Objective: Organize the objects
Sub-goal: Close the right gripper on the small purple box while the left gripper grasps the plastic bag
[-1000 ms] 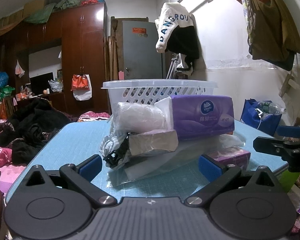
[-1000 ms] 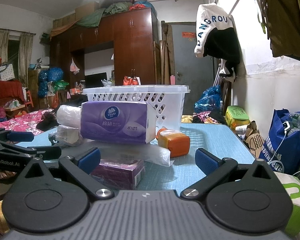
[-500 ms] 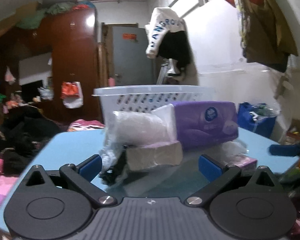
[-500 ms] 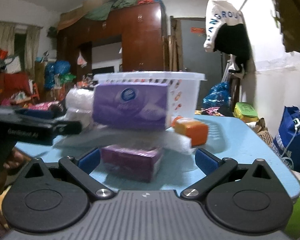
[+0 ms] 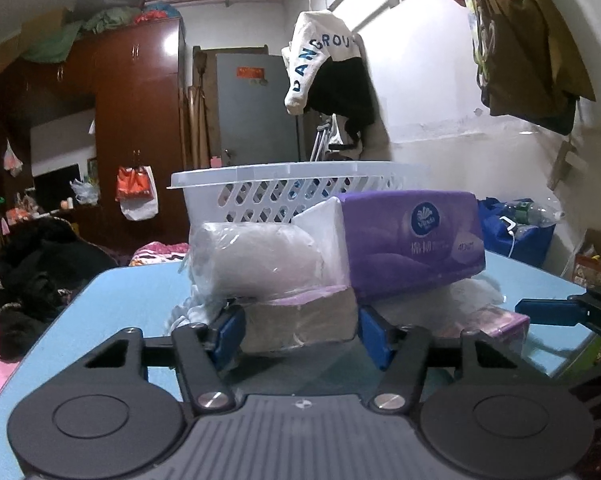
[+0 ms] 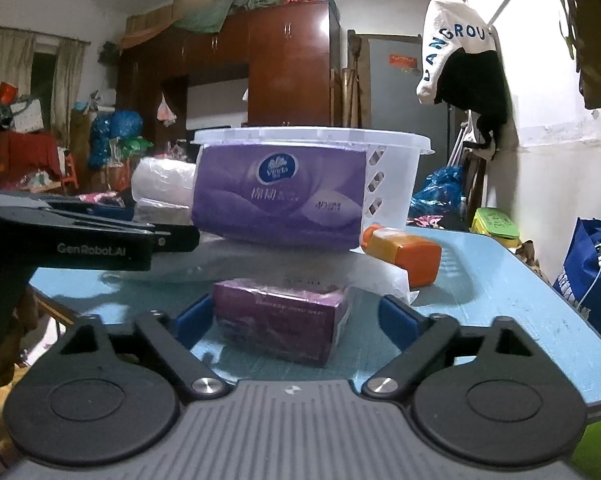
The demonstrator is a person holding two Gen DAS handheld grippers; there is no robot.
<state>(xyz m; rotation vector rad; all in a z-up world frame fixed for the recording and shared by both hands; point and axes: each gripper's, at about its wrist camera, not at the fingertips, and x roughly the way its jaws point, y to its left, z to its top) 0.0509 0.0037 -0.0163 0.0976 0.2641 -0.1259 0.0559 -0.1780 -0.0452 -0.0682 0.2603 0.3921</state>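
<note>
Left wrist view: left gripper (image 5: 300,330) clenched around grey plastic-wrapped tissue pack (image 5: 300,320), long axis crosswise between pads.

You've got a light blue table (image 6: 480,280) here. The big tissue pack (image 6: 278,200) is purple with a blue oval logo, the small box (image 6: 280,320) darker purple. The basket (image 5: 284,192) is white with a slotted pattern, the bottle (image 6: 404,252) orange. The wrapped block (image 5: 300,320) looks greyish, hard to say through plastic.
</note>
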